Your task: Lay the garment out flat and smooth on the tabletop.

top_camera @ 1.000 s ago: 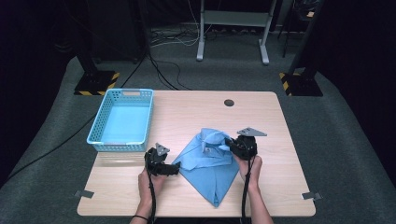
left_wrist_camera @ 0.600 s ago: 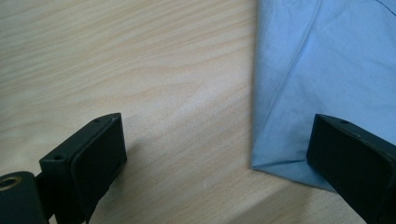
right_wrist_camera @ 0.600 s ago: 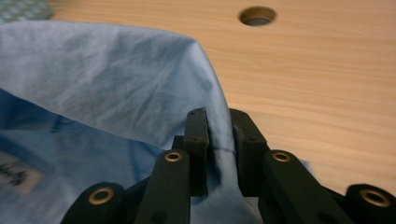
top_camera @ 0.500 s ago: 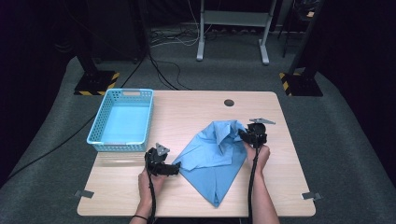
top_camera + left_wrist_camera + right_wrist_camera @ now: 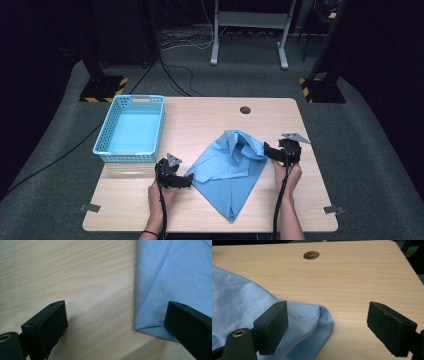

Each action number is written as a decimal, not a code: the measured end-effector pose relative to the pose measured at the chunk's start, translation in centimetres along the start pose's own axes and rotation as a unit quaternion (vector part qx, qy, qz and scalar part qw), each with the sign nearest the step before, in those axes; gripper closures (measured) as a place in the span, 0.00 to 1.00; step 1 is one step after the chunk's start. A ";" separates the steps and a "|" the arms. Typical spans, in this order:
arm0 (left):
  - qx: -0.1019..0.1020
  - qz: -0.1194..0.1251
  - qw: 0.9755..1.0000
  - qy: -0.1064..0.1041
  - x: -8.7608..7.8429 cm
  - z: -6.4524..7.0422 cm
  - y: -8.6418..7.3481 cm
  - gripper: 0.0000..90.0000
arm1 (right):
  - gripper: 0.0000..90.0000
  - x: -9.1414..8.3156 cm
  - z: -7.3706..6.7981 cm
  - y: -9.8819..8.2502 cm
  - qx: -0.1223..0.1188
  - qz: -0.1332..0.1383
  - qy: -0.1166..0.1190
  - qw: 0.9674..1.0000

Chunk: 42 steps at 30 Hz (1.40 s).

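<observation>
- A blue shirt [image 5: 230, 172] is lying crumpled on the tabletop [image 5: 210, 117], right of centre, with a bunched fold near its far right part and a point trailing toward the near edge.
- The left tool [image 5: 188, 180] is being held at the shirt's left corner, its jaws standing apart; in the left gripper view the corner of the cloth [image 5: 160, 290] is lying between the jaws, just beside the one on the right, with nothing clamped.
- The right tool [image 5: 268, 151] is being held at the shirt's right side, jaws likewise apart; in the right gripper view a rolled edge of cloth [image 5: 312, 322] is lying between them, close to the left jaw.
- The step is being judged as taking hold of two edges so the shirt can be spread or folded.
- Each tool should be lowered until the cloth edge is sitting well inside the jaws before closing, so that one layer alone is not being pinched.
- On the right, the rolled edge is being judged as liable to slip; a deeper bite is advised.
- A blue basket [image 5: 131, 130] is standing at the far left, well apart from the shirt.
</observation>
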<state>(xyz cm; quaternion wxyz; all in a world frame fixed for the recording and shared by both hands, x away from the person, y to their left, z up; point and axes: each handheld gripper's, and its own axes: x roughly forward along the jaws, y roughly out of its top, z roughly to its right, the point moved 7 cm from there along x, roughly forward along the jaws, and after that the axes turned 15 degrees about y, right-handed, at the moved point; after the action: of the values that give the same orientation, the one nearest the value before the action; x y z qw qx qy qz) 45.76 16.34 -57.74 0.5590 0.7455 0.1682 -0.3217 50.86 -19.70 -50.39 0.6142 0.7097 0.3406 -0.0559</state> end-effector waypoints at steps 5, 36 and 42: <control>0.001 0.000 1.000 0.000 0.0 0.0 0.0 0.05 | 0.13 -1.6 0.3 -2.9 0.005 -0.020 0.019 1.000; 0.001 0.000 1.000 0.000 0.0 0.0 0.0 0.05 | 0.66 3.3 -5.1 -5.5 -0.157 -0.117 0.061 0.979; 0.001 0.000 1.000 0.000 0.0 0.0 0.0 0.05 | 0.62 5.5 -3.9 -3.0 -0.153 -0.125 0.047 0.979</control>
<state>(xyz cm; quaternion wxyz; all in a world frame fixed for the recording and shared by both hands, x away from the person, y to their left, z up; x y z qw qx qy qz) 45.77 16.33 -57.74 0.5586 0.7460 0.1679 -0.3214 52.12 -13.83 -54.69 0.6867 0.5612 0.4597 -0.0464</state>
